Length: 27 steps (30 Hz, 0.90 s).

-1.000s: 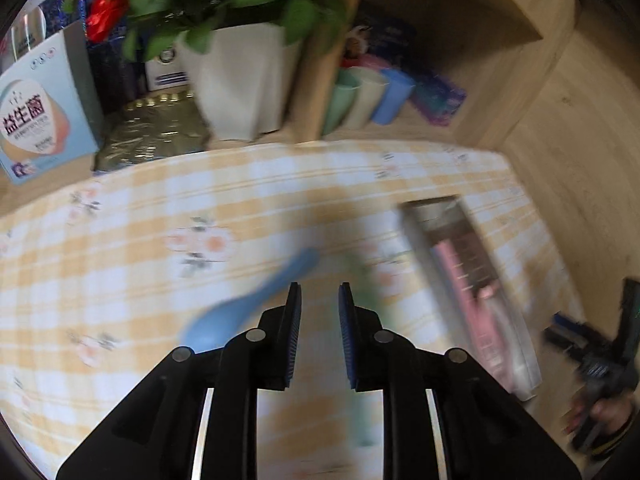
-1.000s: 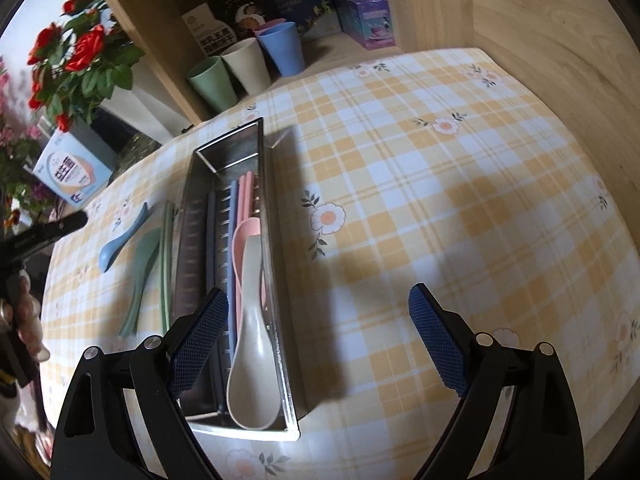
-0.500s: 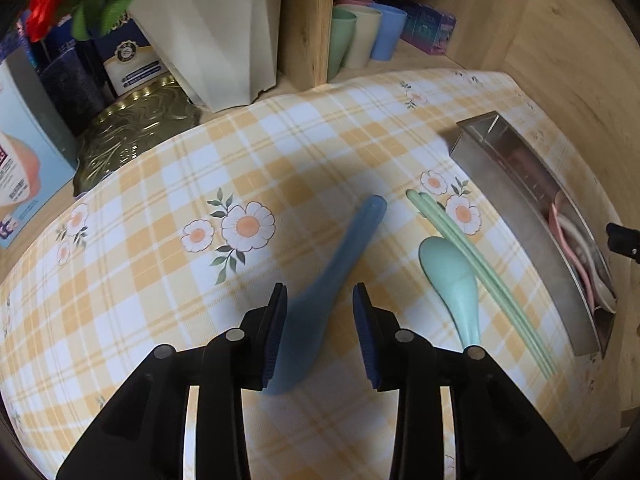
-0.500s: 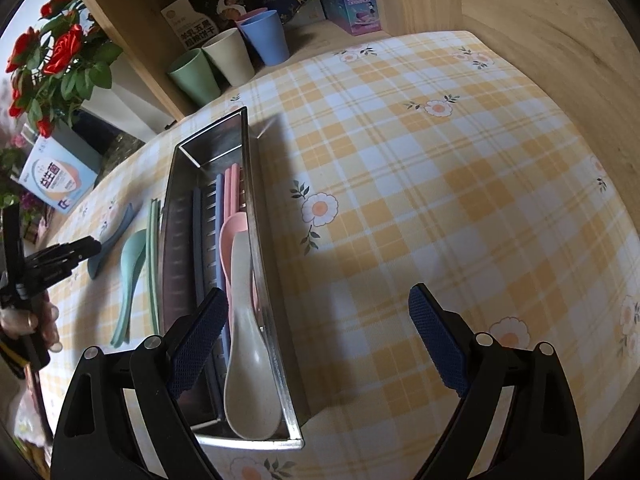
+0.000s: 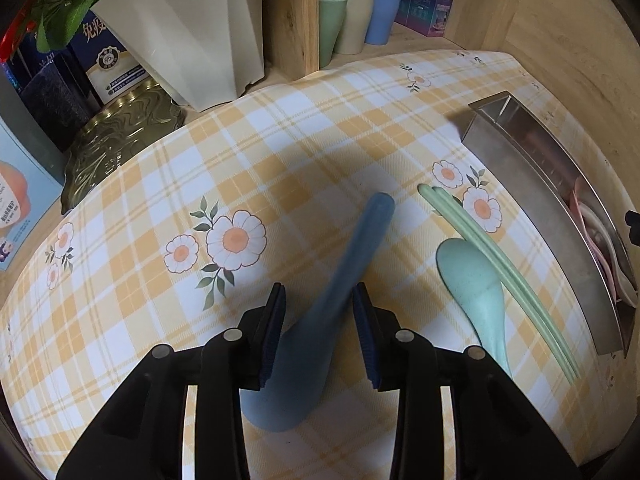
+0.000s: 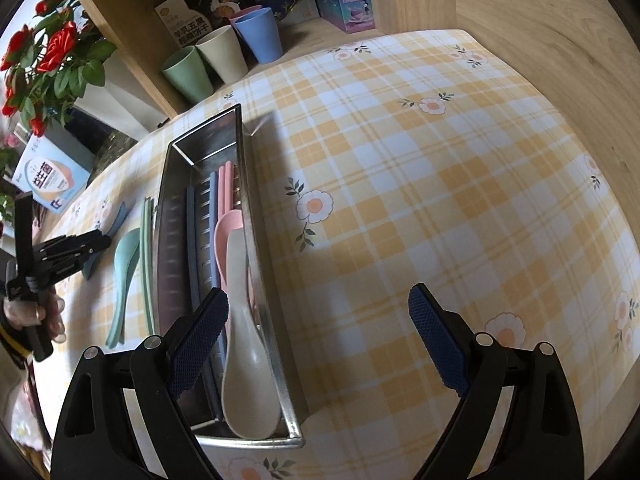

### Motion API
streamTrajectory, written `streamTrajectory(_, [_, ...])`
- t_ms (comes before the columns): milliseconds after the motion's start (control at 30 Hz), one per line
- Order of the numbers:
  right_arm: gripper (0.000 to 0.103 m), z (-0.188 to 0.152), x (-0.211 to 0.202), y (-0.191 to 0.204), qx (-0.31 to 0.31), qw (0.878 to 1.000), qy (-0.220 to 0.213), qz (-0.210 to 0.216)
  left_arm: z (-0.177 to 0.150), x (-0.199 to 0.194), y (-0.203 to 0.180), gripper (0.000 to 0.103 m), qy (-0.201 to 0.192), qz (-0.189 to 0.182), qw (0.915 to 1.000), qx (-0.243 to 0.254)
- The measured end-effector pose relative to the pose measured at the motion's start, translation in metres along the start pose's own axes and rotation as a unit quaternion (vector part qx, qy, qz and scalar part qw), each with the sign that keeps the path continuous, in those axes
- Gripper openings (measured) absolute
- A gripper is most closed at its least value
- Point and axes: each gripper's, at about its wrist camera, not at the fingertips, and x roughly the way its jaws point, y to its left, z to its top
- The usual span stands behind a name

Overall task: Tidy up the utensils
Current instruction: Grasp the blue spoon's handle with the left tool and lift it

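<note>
Left tongs (image 5: 319,332) sit partly open astride the blue spoon (image 5: 320,316), not pinching yet, handle running ahead and slightly right. Metal tray (image 5: 560,216) is off right. Right tongs (image 6: 316,344) gape wide, empty, beside that tray.

Your views are evenly lit; soft shadows fall across the tabletop (image 6: 400,184). The blue spoon (image 5: 320,312) looks blurred in your left view. Glare streaks the metal tray (image 6: 240,144). Fisheye bending darkens every corner.
</note>
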Motion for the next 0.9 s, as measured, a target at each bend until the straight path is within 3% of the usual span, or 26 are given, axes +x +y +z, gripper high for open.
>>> streamTrajectory(100, [0.089, -0.001, -0.003, 0.003, -0.003, 1.0, -0.002, 0.001, -0.002, -0.002, -0.001, 0.033, 0.003, 0.003, 1.0, -0.004])
streamTrajectory(233, [0.089, -0.001, -0.006, 0.006, -0.005, 1.0, -0.004, 0.002, -0.01, -0.007, -0.005, 0.018, 0.013, 0.002, 0.9999, -0.001])
streamTrajectory(400, [0.089, -0.004, -0.01, 0.014, -0.01, 1.0, -0.007, 0.007, -0.038, -0.022, -0.01, 0.017, 0.008, 0.007, 0.9998, -0.015])
streamTrajectory(567, [0.089, -0.007, -0.015, 0.031, -0.028, 0.999, -0.008, 0.015, -0.076, -0.045, -0.006, 0.017, -0.012, -0.005, 0.9963, -0.085])
streamTrajectory(733, [0.089, -0.01, -0.02, 0.053, -0.05, 0.998, -0.013, 0.027, -0.107, -0.072, -0.009, 0.017, -0.043, 0.002, 0.9918, -0.12])
streamTrajectory(900, [0.088, -0.012, -0.021, 0.082, -0.081, 0.996, -0.014, 0.041, -0.137, -0.096, -0.008, 0.017, -0.072, 0.004, 0.9824, -0.172])
